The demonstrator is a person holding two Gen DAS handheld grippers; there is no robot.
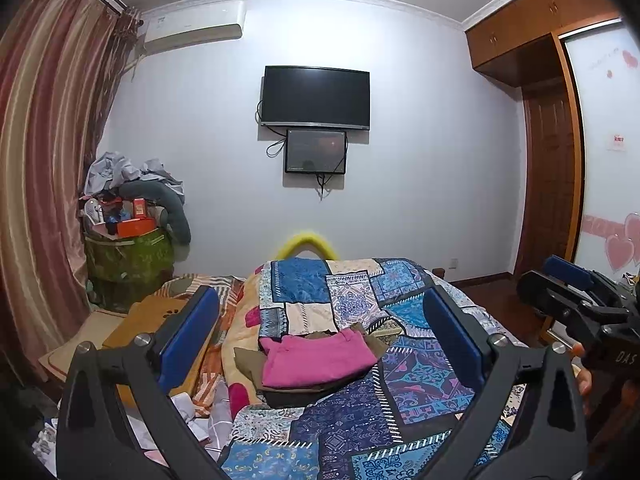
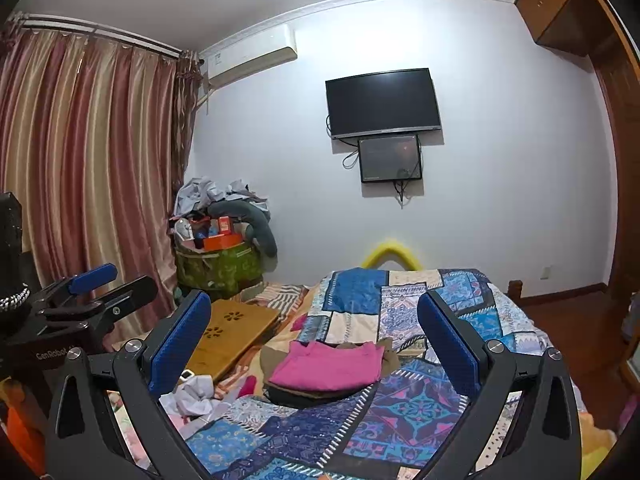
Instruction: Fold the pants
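pink folded pants (image 1: 316,358) top a pile at lower centre of the bed (image 1: 420,380). left gripper (image 1: 320,332) and right gripper (image 2: 316,336) fingers spread, empty; folding appears finished, next garment needed.

Soft pink cloth pants (image 1: 316,360) lie on a matt patchwork quilt (image 1: 420,376).

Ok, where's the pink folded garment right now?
The pink garment lies mid-bed on the patchwork quilt, atop a brown garment, centred ahead between both open grippers' fingers in each wrist view, right of the wooden lap tray.
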